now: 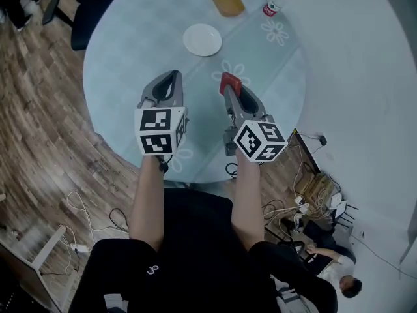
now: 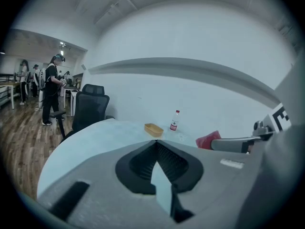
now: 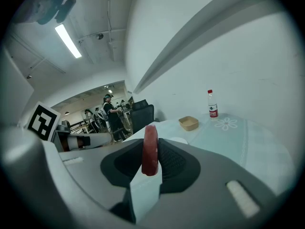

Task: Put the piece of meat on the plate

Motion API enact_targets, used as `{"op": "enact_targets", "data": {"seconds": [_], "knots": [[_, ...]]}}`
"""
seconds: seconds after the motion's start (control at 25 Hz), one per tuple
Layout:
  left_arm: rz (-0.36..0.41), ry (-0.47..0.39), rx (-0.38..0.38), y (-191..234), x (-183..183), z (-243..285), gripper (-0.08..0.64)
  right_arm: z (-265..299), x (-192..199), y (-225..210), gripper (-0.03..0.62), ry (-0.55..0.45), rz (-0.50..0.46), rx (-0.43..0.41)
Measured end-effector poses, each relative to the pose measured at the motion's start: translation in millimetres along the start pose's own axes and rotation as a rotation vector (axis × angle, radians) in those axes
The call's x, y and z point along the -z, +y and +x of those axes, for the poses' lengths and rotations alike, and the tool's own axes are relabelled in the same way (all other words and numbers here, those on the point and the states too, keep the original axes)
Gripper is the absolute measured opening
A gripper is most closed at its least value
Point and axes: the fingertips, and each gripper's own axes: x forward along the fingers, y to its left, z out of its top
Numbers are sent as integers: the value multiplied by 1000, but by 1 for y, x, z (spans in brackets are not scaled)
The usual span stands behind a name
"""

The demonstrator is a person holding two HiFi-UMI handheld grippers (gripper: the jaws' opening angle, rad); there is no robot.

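A flat red piece of meat (image 1: 229, 82) stands on edge between the jaws of my right gripper (image 1: 228, 89), which is shut on it above the near half of the round table (image 1: 130, 51). In the right gripper view the meat (image 3: 150, 149) sticks up from the pads. The empty white plate (image 1: 202, 40) lies on the table beyond both grippers, a little left of the right one; its edge (image 3: 179, 140) peeks past the right jaw. My left gripper (image 1: 173, 77) hovers beside the right one, jaws together with nothing in them. From the left gripper view the meat (image 2: 208, 140) shows at the right.
A tan tray (image 1: 227, 0) and a red-capped bottle (image 1: 277, 3) stand at the table's far side, beyond the plate. A black office chair (image 2: 90, 109) is at the table's left edge. People stand far back in the room. Cables lie on the floor near the right.
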Motion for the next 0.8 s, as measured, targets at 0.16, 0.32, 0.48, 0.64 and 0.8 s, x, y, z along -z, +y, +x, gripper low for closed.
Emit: {"op": "enact_targets", "data": {"seconds": [0.16, 0.32, 0.48, 0.64, 0.8], "knots": [[5, 10, 0, -7, -2, 13, -8, 12, -6, -15, 100, 8, 14, -14], [-7, 13, -31, 1, -5, 25, -8, 31, -11, -18, 100, 22, 16, -53], [-28, 43, -41, 3, 2, 42, -8, 52, -4, -29, 100, 68, 23, -68], [-32, 62, -45, 4, 8, 52, -8, 72, 6, -40, 100, 111, 27, -71], [-48, 81, -58, 13, 13, 60, -8, 97, 21, -55, 100, 164, 49, -62]]}}
